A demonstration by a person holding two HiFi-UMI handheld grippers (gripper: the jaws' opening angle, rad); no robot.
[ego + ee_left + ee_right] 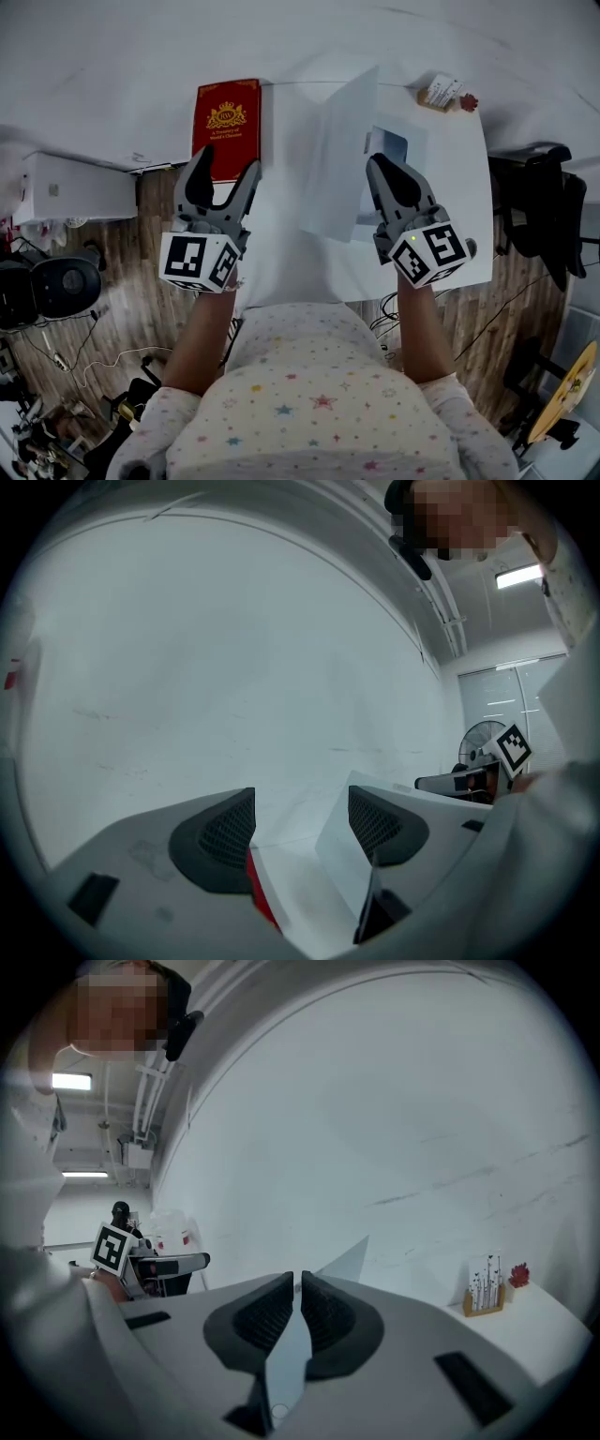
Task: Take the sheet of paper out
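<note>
A white sheet of paper (339,159) stands tilted up off the white table (450,187). My right gripper (382,173) is shut on the sheet's right edge. In the right gripper view the thin sheet (345,1260) runs up between the closed pads of the right gripper (298,1302). A blue-grey flat item (392,148) lies behind the sheet; I cannot tell what it is. My left gripper (225,167) is open over the table's left edge, beside a red book (226,117). The left gripper (300,822) holds nothing, and the sheet (342,855) shows past its right jaw.
A small wooden card holder (441,92) with a red ornament (469,101) stands at the table's far right corner. A white cabinet (75,187) and a black fan (58,286) are on the floor to the left. A black chair (539,211) is to the right.
</note>
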